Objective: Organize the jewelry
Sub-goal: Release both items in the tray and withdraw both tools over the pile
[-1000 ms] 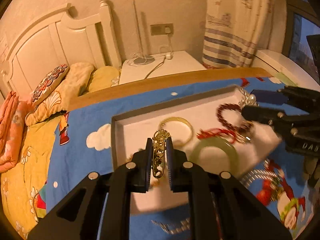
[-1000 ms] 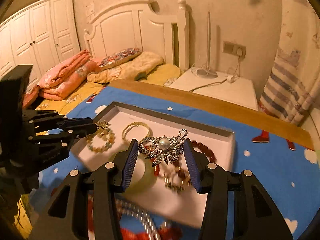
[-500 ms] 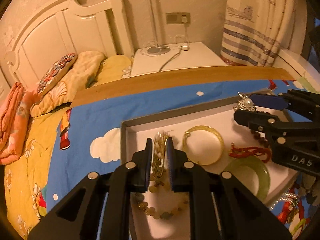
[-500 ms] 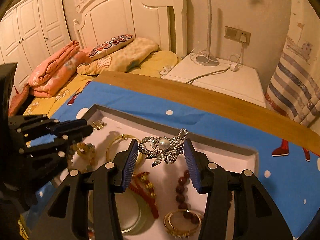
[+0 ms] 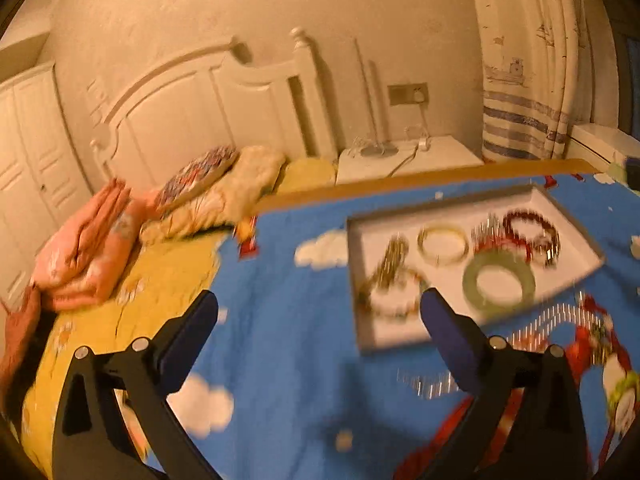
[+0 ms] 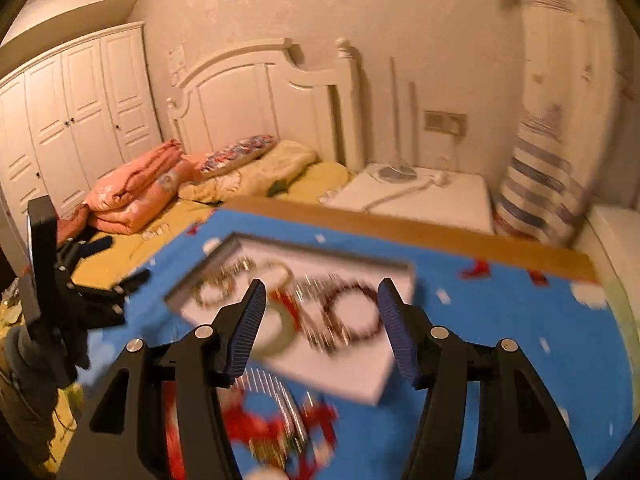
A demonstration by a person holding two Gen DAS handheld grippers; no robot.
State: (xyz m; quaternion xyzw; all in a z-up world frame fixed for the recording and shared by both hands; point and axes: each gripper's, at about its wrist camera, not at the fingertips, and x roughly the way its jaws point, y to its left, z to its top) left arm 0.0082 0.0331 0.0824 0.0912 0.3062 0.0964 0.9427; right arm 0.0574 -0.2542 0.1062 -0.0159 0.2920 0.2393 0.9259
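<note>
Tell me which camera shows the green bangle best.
The left wrist view: the green bangle lies whole in the white tray, only mildly blurred. In the right wrist view it is smeared by motion and half hidden behind a finger of the right gripper.

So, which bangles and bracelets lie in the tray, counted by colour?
In the tray:
gold bangle: 1
green bangle: 1
dark red bead bracelet: 1
pale bead bracelet: 1
Total: 4
The smaller pieces among them are too blurred to count.

Blue cartoon cloth (image 5: 280, 340) carries white tray (image 5: 576, 232) and pearl strands (image 5: 560, 316)
</note>
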